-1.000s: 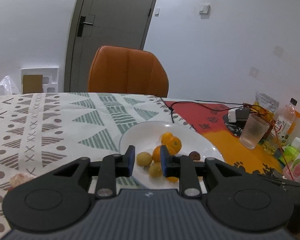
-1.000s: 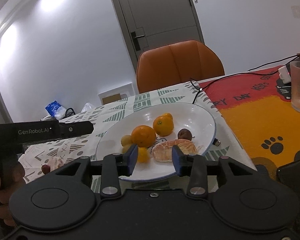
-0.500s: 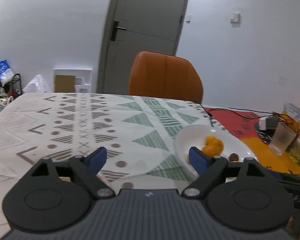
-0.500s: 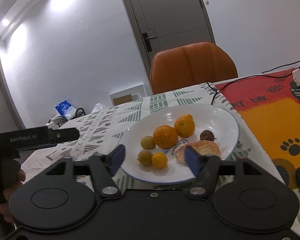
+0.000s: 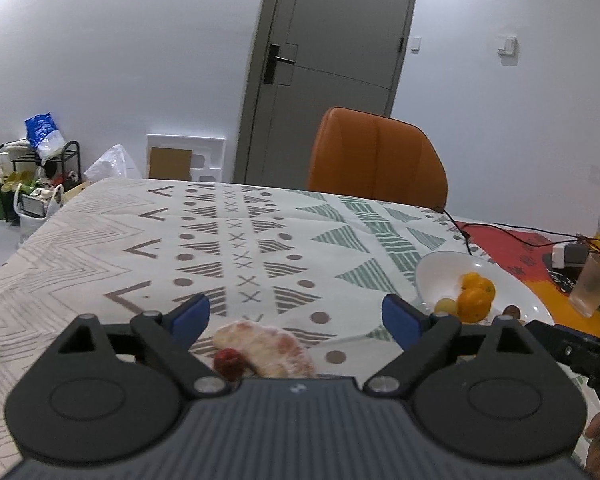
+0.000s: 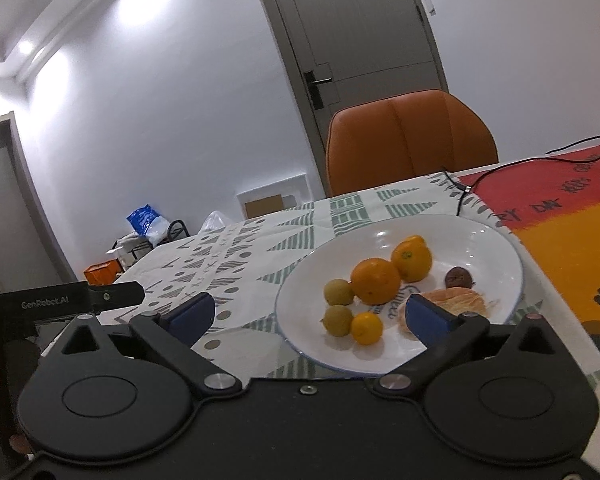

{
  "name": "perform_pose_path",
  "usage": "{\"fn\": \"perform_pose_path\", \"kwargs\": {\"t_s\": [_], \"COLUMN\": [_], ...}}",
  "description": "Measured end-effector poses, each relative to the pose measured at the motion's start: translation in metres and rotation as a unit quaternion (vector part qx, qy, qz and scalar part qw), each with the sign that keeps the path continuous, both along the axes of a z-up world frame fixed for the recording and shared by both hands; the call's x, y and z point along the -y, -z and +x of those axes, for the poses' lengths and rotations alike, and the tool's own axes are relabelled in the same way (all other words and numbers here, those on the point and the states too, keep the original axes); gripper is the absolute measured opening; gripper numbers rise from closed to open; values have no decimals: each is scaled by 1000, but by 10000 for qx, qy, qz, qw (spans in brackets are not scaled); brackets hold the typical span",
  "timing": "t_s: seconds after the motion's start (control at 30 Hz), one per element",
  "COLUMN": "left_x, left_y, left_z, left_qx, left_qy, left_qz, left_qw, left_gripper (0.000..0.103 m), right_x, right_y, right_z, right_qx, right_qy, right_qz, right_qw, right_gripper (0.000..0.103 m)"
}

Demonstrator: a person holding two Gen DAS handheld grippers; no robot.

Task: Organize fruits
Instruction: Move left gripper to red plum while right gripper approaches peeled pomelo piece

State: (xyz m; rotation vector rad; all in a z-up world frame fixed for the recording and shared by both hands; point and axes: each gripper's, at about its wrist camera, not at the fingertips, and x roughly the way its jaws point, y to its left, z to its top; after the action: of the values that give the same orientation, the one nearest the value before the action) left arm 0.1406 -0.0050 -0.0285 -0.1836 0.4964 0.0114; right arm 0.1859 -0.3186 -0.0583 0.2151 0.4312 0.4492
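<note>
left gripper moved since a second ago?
Yes. The left gripper swung left: the plate slid from centre view to the right edge, the door shifted right too. It now faces a peeled fruit piece, jaws opening, nothing held.

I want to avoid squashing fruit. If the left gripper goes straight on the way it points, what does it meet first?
Probably the peeled fruit piece on the tablecloth, lying low between the opening jaws of the left gripper, with a small red fruit beside it. Depth is unclear.
</note>
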Motion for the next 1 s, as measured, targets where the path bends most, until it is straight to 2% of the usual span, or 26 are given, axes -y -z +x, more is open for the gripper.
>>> {"fn": "perform_pose_path", "kwargs": {"t_s": [0.37,0.67,1.0], "left_x": [-26,-38,-44], "left_y": [-2,6,24], "left_z": [-13,-18,-10], "left_qx": [66,1,-174], "left_qy": [-196,-318,-189], "left_qz": [-183,-61,-182], "left_qw": [9996,9995,9995], "left_gripper": [92,92,84], "right_x": [-22,-42,-61], "right_y": [-1,1,5], "right_z": [-3,-3,0], "right_qx": [45,2,-106], "right_qy": [-147,-507,-724], "right_qz": [-133,-158,-292], "right_qw": [9998,9986,9969], "right_gripper": [103,103,103]}}
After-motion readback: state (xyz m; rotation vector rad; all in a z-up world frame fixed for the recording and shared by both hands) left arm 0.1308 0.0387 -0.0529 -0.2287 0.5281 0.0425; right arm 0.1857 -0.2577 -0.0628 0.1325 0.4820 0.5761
